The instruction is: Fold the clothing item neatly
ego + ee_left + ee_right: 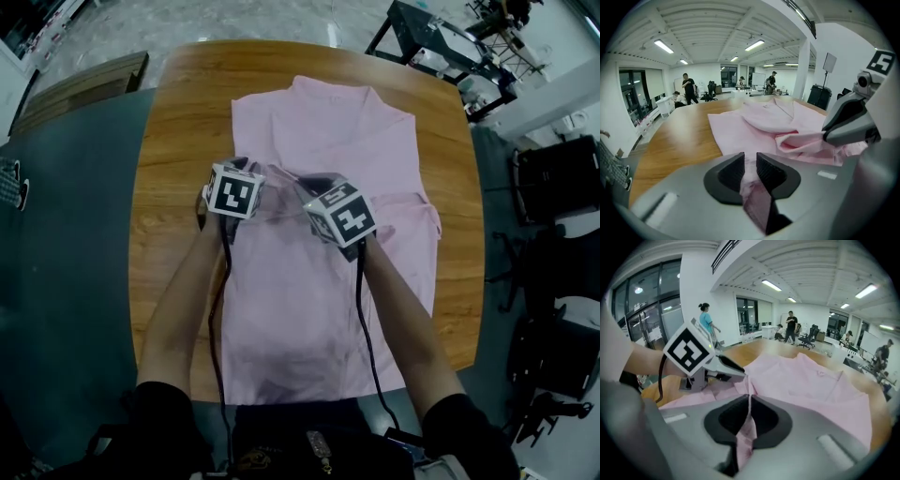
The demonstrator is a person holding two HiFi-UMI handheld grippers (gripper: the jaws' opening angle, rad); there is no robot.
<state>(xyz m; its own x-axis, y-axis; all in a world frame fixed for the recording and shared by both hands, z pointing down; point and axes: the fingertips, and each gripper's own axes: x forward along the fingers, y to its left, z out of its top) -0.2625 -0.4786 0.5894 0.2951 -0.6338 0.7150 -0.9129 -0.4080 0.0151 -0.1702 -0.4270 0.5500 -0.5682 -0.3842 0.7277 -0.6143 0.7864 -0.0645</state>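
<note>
A pink shirt (pixel 323 141) lies flat on the round-cornered wooden table (pixel 178 112), collar at the far edge. Over its middle, my left gripper (pixel 251 171) and right gripper (pixel 314 183) sit side by side, each pinching a raised fold of the cloth. In the left gripper view the left gripper (pixel 750 172) has pink shirt (pixel 754 122) fabric bunched between its pads, and the right gripper (pixel 826 136) shows at the right. The right gripper (pixel 749 414) is shut on a thin edge of the shirt (pixel 811 380), with the left gripper (pixel 740 374) close at its left.
Bare wood of the table (pixel 679 136) runs along both sides of the shirt. A wooden bench (pixel 80 89) stands at the far left, a black metal frame (pixel 431 42) at the far right, black chairs (pixel 558 178) to the right. People stand far off in the office.
</note>
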